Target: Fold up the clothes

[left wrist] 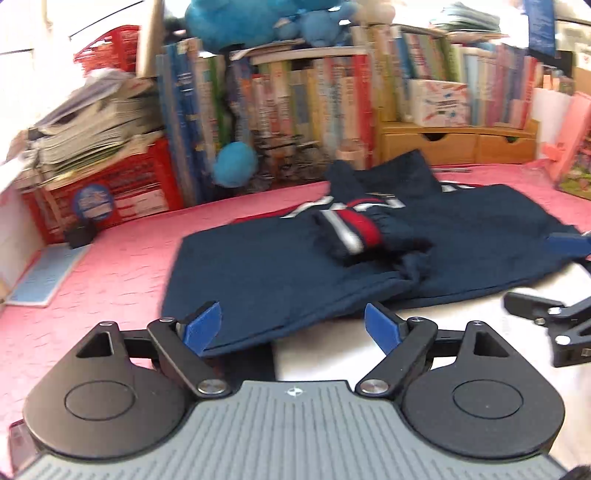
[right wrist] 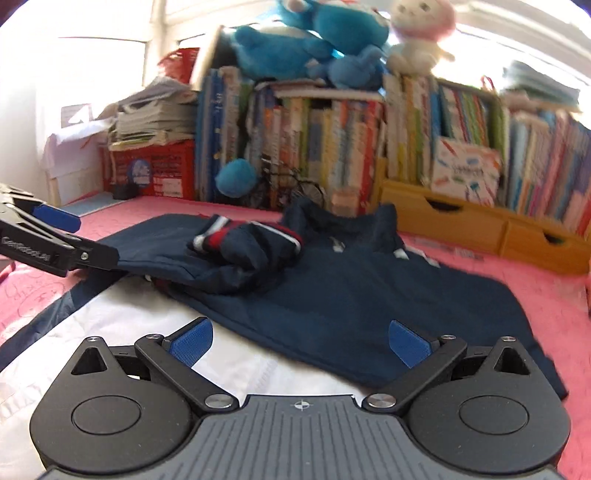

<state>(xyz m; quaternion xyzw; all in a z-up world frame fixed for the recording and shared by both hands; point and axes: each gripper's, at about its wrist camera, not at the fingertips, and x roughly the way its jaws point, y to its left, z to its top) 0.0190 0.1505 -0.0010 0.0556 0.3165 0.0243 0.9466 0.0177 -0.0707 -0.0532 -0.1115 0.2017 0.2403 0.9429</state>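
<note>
A pink cover (left wrist: 122, 266) spreads over the surface. Along the back, a row of upright books (left wrist: 295, 107) stands, with blue plush toys (right wrist: 295, 44) and a white-and-pink plush (right wrist: 421, 33) on top. A blue pom-pom (left wrist: 234, 164) hangs in front of the books. At left, a stack of papers (left wrist: 92, 125) lies on a red box (left wrist: 107, 192). At right, wooden drawers (right wrist: 480, 229) carry more books.
</note>
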